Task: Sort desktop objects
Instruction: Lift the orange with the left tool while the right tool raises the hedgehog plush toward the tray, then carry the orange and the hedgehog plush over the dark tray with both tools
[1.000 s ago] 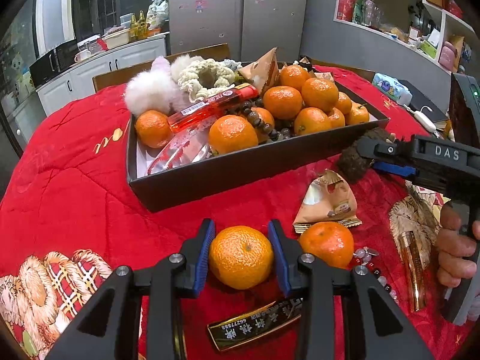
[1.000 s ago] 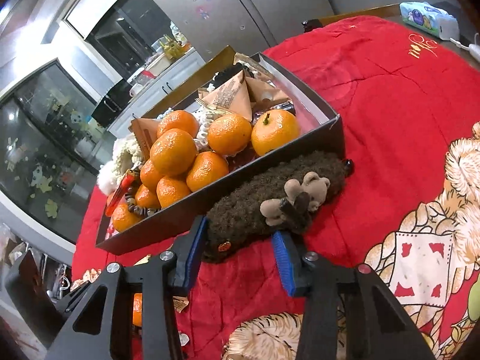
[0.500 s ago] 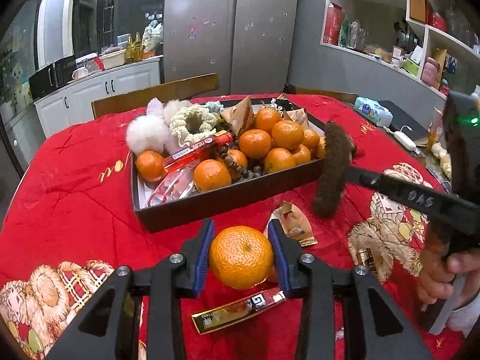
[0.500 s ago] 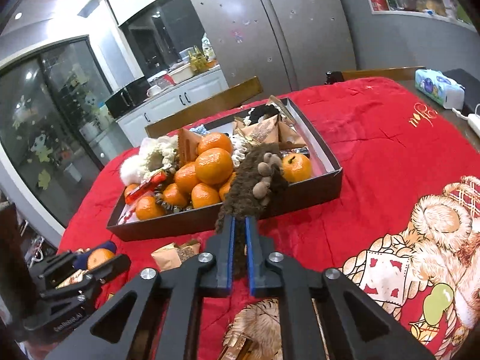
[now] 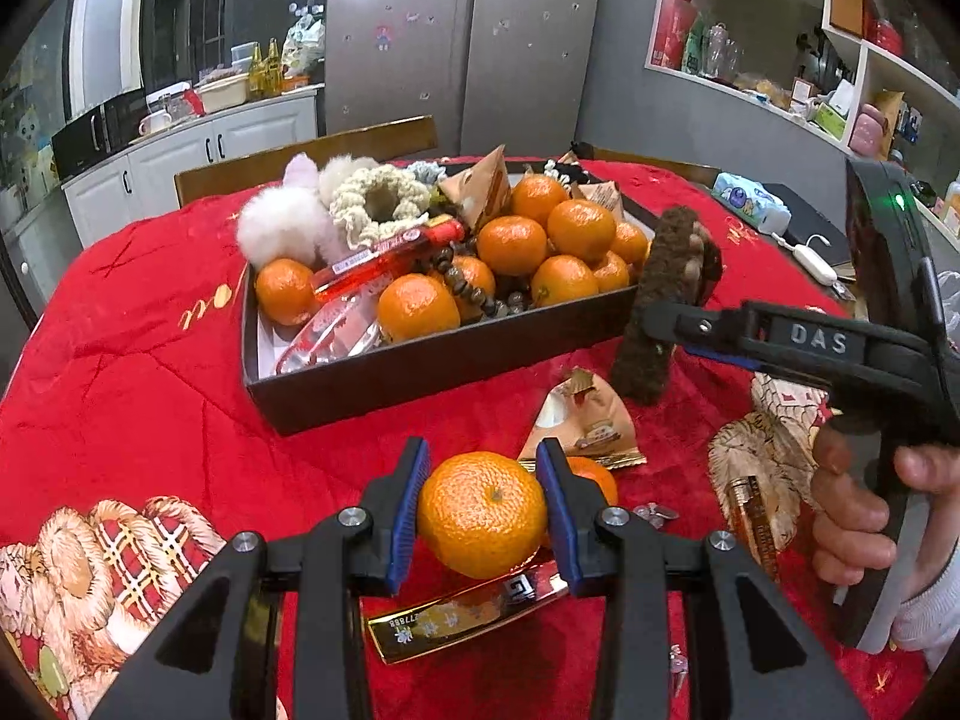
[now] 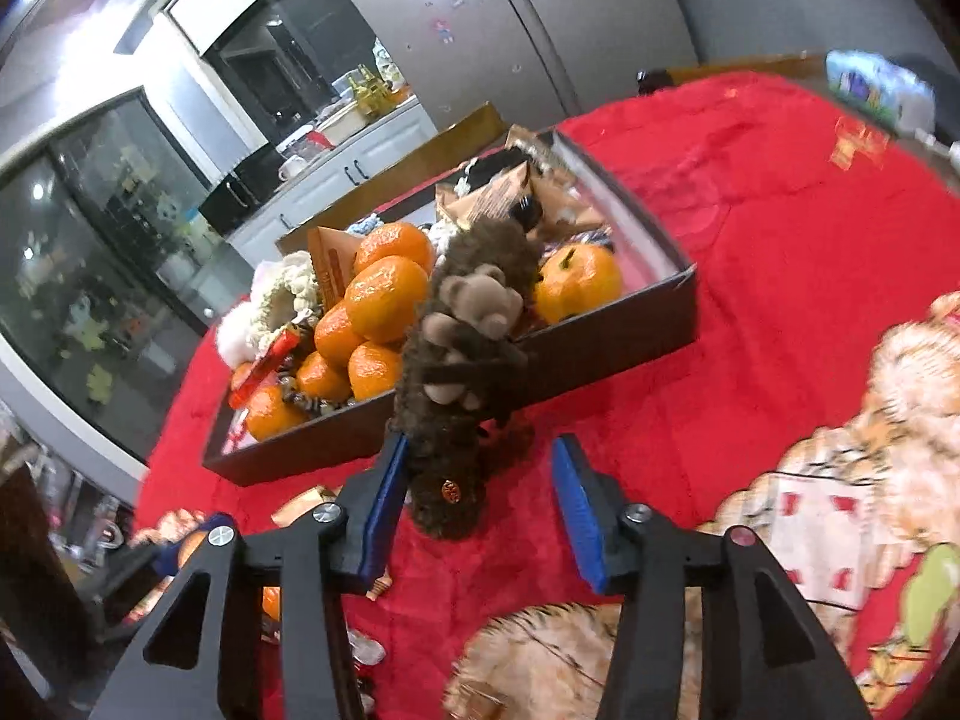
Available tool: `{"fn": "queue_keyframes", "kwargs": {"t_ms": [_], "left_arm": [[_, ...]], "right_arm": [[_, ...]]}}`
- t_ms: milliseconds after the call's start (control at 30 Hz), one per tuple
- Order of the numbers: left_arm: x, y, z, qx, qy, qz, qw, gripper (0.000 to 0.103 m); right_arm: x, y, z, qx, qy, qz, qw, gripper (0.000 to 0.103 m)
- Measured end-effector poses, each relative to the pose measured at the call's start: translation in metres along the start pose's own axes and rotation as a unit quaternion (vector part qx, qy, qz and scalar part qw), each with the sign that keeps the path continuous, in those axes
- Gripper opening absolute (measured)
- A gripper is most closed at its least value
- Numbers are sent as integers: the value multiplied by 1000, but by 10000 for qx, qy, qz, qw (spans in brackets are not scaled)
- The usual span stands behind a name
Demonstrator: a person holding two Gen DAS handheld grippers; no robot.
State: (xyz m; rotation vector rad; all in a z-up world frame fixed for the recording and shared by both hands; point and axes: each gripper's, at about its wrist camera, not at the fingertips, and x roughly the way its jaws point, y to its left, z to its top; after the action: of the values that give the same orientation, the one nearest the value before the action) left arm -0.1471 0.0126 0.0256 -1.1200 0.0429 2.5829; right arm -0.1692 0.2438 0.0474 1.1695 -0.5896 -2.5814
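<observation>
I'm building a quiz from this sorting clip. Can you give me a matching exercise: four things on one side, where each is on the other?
Things:
1. mandarin
2. brown plush toy
3. gold packet
4. red tube

Places:
A. inside the dark box
B. flat on the red cloth under the left gripper
C. between the left gripper's pads
D. draped over the box's near wall

Pairs: 1-C, 2-D, 3-B, 4-A

I count, relative to the box [image 5: 420, 369]:
Tangerines inside box: about ten [image 5: 512, 244]
Tangerines in front of box: two [image 5: 482, 513]
Snack packets in front: one [image 5: 582, 423]
Brown plush toys at its edge: one [image 6: 462, 360]
</observation>
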Motion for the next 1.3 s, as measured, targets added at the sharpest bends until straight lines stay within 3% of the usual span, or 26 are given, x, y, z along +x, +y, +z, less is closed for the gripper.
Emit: {"fn": "queue_keyframes", "kwargs": {"t_ms": [100,167,200,600,933,1300], "left_arm": [[1,3,0,-32,14,-6,10000,38],[2,4,0,-60,29,-22,10000,38],[2,5,-1,-62,28,-27,10000,38],[-11,-4,3,16,-133,-108,9999,38],[-29,-16,13,157,-397,-98,9990,38],[-31,0,58,-107,-462,-62,9989,38]], "right_arm": [[10,7,4,-129,8,-9,9999,50],[14,10,5,-141,-62,-92,9998,39],[17,12,5,-141,-71,-53,9999,28],[1,25,-2,-627,-323,-371,9968,28],[-23,39,-1,-799,-463,-315,9952,28],[-29,66,37,-1003,-494,-186,9936,29]]}}
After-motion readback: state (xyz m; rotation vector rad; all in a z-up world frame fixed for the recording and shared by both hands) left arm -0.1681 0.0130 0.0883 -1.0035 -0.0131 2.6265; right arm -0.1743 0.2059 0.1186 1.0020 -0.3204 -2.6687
